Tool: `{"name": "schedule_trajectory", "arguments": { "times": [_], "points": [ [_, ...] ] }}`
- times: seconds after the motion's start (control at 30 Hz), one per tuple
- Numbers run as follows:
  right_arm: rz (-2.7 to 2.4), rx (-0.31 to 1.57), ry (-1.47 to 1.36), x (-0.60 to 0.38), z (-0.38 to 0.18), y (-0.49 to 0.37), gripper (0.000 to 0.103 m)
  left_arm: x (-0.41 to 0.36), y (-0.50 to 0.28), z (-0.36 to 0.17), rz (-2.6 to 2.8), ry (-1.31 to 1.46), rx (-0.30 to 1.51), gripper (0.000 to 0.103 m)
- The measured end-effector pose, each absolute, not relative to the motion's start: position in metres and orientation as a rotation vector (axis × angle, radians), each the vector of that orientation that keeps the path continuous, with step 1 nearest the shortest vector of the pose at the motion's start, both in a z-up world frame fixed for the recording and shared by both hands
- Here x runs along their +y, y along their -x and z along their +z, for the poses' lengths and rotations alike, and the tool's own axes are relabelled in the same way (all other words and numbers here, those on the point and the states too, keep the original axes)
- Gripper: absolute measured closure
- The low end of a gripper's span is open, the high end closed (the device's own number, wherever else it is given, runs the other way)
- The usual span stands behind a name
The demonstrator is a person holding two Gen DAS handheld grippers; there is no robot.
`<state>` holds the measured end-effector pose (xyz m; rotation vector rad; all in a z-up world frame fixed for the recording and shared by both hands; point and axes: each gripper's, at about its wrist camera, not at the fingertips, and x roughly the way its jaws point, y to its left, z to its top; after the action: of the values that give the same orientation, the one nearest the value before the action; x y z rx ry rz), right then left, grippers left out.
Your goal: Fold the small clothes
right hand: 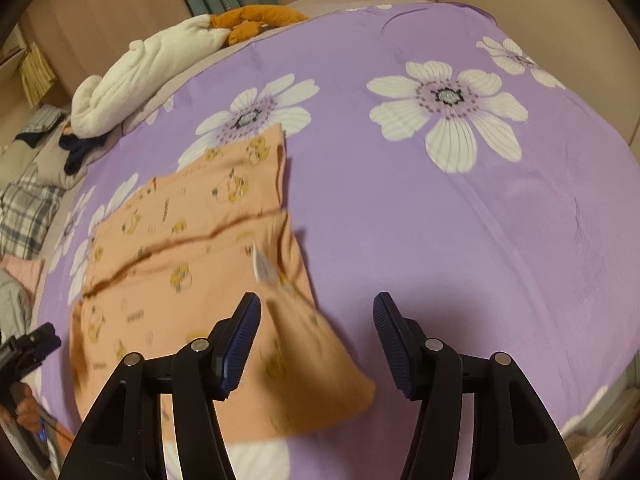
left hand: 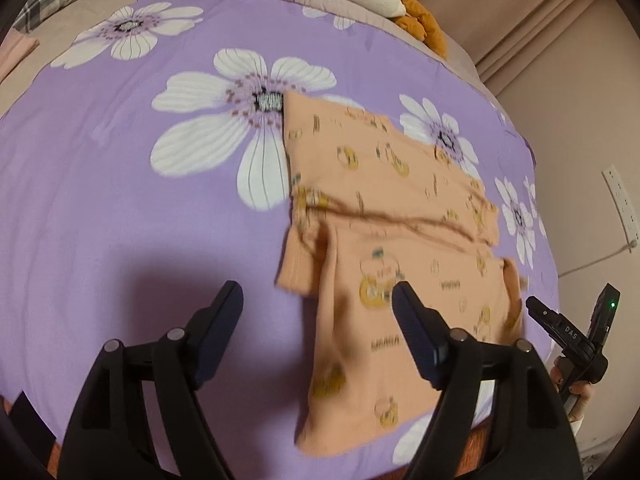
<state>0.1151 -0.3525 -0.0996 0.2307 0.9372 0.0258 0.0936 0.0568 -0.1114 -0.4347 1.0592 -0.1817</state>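
Observation:
A small peach shirt [left hand: 380,184] with yellow cartoon prints lies on a purple flowered bedsheet [left hand: 120,200], its near part folded over. My left gripper [left hand: 316,292] hovers open above the shirt's near left edge; the right finger is over the cloth and the left finger over bare sheet. In the right wrist view the same shirt [right hand: 192,216] lies to the left, with a white label [right hand: 262,264] showing. My right gripper [right hand: 317,300] is open, and the shirt's blurred near right corner hangs loose below its jaws, not pinched. Each gripper shows at the edge of the other's view: right [left hand: 568,328], left [right hand: 28,348].
A white blanket [right hand: 140,76] and an orange plush [right hand: 256,16] lie at the bed's far end. Plaid bedding [right hand: 28,208] and dark clothes [right hand: 80,152] sit beyond the sheet [right hand: 440,220]. A power strip [left hand: 622,204] hangs on the wall beside the bed.

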Motion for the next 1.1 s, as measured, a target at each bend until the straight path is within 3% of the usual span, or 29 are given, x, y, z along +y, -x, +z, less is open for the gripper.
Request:
{"name": "schedule_trajectory", "arguments": {
  "times": [0.8, 0.87, 1.03, 1.1],
  "points": [
    [0.116, 0.979, -0.196, -0.35, -0.136, -0.097, 0.046, 0.016, -0.049, -0.152, -0.338, 0.473, 1.151, 0.028],
    [0.123, 0.974, -0.185, -0.349, -0.137, -0.095, 0.049, 0.013, -0.048, -0.153, -0.338, 0.474, 1.15, 0.035],
    [0.146, 0.978, -0.183, -0.346, -0.14, -0.093, 0.07, 0.006, -0.046, -0.155, -0.328, 0.449, 1.163, 0.074],
    [0.15, 0.98, -0.176, -0.344, -0.141, -0.092, 0.083, 0.005, -0.045, -0.157, -0.335, 0.447, 1.174, 0.09]
  ]
}}
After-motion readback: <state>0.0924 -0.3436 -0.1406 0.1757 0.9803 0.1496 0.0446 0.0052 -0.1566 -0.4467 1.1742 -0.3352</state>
